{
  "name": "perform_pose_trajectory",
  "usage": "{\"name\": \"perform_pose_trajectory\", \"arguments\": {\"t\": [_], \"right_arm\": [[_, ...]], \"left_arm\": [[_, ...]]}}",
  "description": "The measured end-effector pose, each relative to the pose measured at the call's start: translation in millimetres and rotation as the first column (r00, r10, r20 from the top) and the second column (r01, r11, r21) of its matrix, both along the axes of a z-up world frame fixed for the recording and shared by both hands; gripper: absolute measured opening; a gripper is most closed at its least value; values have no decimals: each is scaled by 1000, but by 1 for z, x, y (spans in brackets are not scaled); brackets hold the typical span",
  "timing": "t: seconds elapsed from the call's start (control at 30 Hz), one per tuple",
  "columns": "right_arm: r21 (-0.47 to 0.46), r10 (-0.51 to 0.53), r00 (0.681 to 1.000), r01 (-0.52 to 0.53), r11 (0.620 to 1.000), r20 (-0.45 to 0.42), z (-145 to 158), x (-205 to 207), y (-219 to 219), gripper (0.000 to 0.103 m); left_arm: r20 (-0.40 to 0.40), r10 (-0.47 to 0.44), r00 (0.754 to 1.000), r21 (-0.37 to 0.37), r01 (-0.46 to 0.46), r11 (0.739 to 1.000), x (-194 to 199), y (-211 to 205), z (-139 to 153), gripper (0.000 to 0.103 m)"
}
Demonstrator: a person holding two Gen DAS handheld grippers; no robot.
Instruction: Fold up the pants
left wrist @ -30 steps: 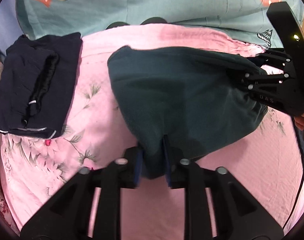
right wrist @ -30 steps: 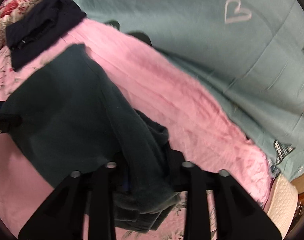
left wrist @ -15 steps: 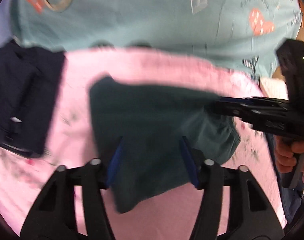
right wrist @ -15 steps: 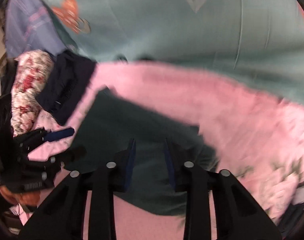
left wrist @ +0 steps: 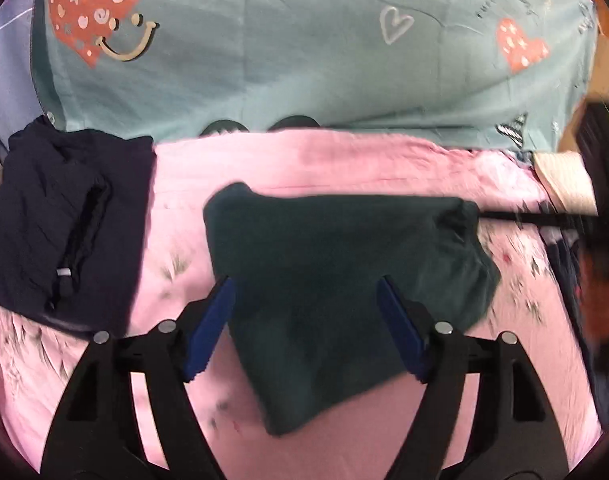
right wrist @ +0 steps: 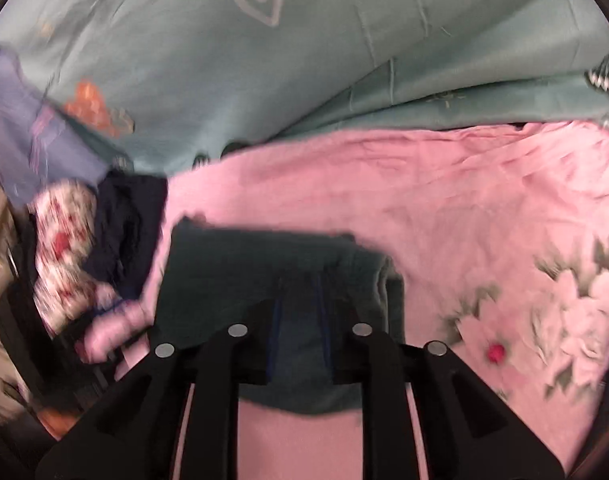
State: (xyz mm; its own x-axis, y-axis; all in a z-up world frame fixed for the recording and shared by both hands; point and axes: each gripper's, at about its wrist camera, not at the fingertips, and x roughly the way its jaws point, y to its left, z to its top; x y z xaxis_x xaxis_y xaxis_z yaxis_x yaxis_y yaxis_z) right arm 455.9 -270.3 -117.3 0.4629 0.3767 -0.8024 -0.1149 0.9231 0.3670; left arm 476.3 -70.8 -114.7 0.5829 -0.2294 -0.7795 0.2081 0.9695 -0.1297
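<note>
Pants (left wrist: 344, 292), dark green and folded into a compact bundle, lie flat on the pink floral bedspread (left wrist: 304, 168), roughly in its middle as the left wrist camera sees it. The left gripper (left wrist: 306, 320) hangs over the near edge of the bundle with its jaws spread wide, one blue pad (left wrist: 210, 326) on each side of the cloth, gripping nothing. A second folded garment, the navy pants (left wrist: 64, 224), rests toward the left edge of the bedspread, apart from the green bundle, with a strip of pink between them. Beyond the far edge of the bedspread rises a teal sheet (left wrist: 284, 60) printed with hearts and a smiley. At the right edge a dark blurred shape reaches toward the bundle's far right corner; it is too smeared to make out.

From the right wrist camera, the green pants (right wrist: 244, 276) lie directly ahead on the bedspread (right wrist: 424, 208), their layered folded edge turned to the right. The right gripper (right wrist: 298, 334) sits low over the near edge of the bundle, its jaws parted by a moderate gap with green cloth showing between them; nothing is pinched. The navy pants (right wrist: 128, 224) lie beyond the bundle's left corner, beside a red-and-white floral cloth (right wrist: 64, 248). The teal sheet (right wrist: 304, 80) fills the background.
</note>
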Motion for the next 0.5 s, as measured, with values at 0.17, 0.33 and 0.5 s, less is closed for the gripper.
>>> {"name": "perform_pose_trajectory", "arguments": {"t": [0.17,0.33,0.5], "right_arm": [[-142,-42,994,27,989,-100,-48,-21,0,16],[-165,-57,989,34,986,-137,-34,-21,4,18],[-181,-53,998,45,982,-38,1,-14,3,20]], "left_arm": [[-168,101,981,40,-96,995,37,11,-49,75],[-159,105,982,86,-92,992,37,14,-50,76],[-57,76,995,0,-76,997,2,11,-11,76]]}}
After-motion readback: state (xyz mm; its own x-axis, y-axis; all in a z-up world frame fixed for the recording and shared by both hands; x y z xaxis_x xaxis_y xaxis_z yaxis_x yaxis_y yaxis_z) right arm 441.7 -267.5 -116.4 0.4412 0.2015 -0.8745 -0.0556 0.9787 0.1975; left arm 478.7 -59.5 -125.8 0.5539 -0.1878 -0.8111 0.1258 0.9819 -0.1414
